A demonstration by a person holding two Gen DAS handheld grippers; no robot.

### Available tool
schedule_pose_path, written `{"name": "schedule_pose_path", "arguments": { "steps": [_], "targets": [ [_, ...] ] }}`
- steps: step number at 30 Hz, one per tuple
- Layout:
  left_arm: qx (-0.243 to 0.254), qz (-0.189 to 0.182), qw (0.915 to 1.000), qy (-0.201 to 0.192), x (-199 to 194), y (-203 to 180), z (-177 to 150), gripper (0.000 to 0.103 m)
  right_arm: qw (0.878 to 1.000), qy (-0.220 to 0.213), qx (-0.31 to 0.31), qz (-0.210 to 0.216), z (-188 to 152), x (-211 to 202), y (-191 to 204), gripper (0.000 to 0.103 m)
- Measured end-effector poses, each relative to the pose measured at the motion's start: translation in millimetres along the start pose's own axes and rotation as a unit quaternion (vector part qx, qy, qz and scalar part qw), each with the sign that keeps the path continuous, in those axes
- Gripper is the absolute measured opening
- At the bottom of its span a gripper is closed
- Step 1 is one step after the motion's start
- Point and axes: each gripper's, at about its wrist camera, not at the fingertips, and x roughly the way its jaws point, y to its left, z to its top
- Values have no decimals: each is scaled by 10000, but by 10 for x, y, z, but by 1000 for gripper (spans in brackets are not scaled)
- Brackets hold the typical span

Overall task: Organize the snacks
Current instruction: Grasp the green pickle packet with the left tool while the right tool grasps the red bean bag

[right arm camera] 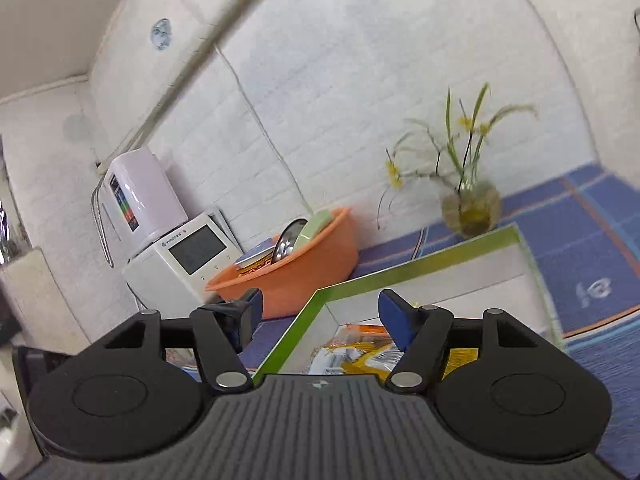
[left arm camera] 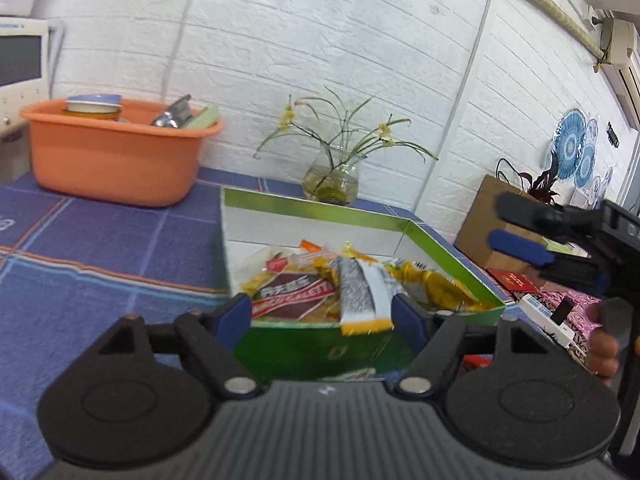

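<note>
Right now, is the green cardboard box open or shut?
Open: the green cardboard box has no lid on, and snack packets show inside.

From where I sit both feeds are evenly and brightly lit by soft diffuse light with no clear source, and I see only faint shadows and a mild sheen on the white brick wall (left arm camera: pixel 320 40). The fisheye bends the wall lines hard and leaves dark corners at 11 and 1 o'clock. The right wrist feed is smeared with motion blur, worst on the flower vase (right arm camera: pixel 472 208) at 2 o'clock, while my left wrist feed is sharper, softening on the snack packets (left arm camera: pixel 340 284) near centre
</note>
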Motion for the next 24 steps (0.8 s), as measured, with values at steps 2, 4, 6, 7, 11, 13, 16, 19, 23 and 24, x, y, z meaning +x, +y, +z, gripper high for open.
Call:
{"name": "schedule_pose_path", "arguments": {
  "steps": [2,4,6,7,11,13,16,19,23,24],
  "targets": [
    [111,115,9998,105,-121,14,-86,82,9997,100,-204,67,-36,-217,38,103],
    [335,216,9986,341,-157,-7,-198,82,9989,304,-358,39,-91,-397,45,103],
    [370,348,9973,536,-119,-19,-291,82,9982,497,-310,-138,-153,-538,11,103],
    [316,397,9968,614,-68,-11,-328,82,9978,575,-204,-261,-181,-593,-30,103],
    [-17,690,9930,955,193,33,-392,82,9909,847,563,-880,-321,-708,-258,103],
    [8,785,9920,991,275,26,-441,82,9841,1060,900,-1107,-414,-689,-366,103],
    [406,892,9905,967,304,-60,-496,82,9691,1466,1231,-1557,-533,-545,-468,103],
    [691,932,9889,928,301,-113,-551,81,9563,1635,1304,-2044,-615,-410,-498,103],
    [741,891,9891,913,294,-112,-552,76,9493,1835,659,-2465,-619,-142,-334,103],
    [766,864,9891,910,280,-114,-558,73,9487,1885,435,-2502,-627,-71,-290,103]
  ]
}}
